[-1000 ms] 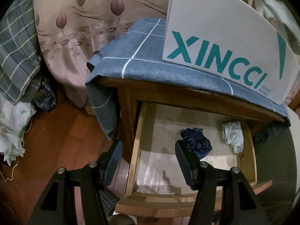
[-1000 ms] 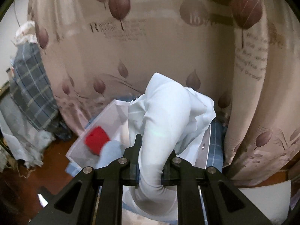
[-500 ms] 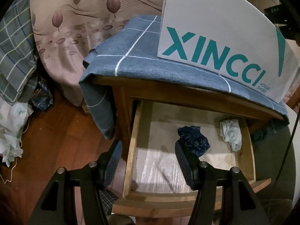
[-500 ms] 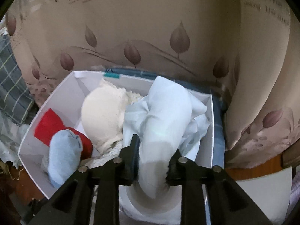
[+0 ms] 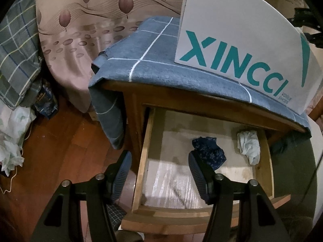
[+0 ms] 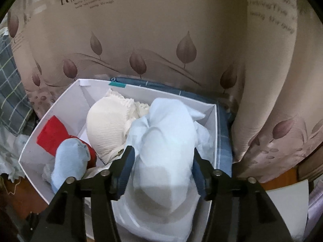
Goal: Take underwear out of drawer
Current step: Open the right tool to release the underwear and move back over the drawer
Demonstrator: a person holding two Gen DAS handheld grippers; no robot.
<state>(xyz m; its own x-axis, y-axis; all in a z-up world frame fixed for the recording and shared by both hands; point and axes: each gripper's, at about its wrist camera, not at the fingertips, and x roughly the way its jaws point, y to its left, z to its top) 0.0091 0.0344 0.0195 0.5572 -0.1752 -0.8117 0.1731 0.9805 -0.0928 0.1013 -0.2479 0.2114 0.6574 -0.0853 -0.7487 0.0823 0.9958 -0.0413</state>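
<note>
A: What is the right gripper (image 6: 161, 161) doing?

B: It is over the white cardboard shoe box (image 6: 48, 125), and its jaws are opening. A bundled pale blue garment (image 6: 165, 141) sits between them. The left pad (image 6: 127, 163) stands just clear of the cloth, and the right one seems to only brush it, so the cloth is no longer pinched.

A: So the underwear is in the box?

B: Yes, the bundle lies at the box's right end, bulging above the rim. Beside it, to the left, lies a cream textured bra (image 6: 109, 129), then a red cloth (image 6: 54, 137) with a light blue sock-like piece (image 6: 68, 161) resting partly on it.

A: And the left gripper (image 5: 159, 171)?

B: It hangs above the open wooden drawer (image 5: 262, 161) of the nightstand with its jaws standing apart and nothing between them. Its left finger (image 5: 121, 171) shows against the reddish wooden floor (image 5: 66, 151); the right one shows against the drawer's pale lining.

A: Is anything left in the drawer?

B: Two pieces. A dark navy patterned crumpled cloth (image 5: 210, 153) lies near the middle, just beyond the right fingertip as seen. A crumpled whitish cloth (image 5: 249, 145) lies against the drawer's right wall. They are apart from each other.

A: Where does the box stand?

B: On the blue-grey checked cloth (image 5: 151, 68) that covers the nightstand top, with teal "XINCCI" lettering on its side. A beige leaf-print curtain (image 6: 161, 30) hangs behind it.
</note>
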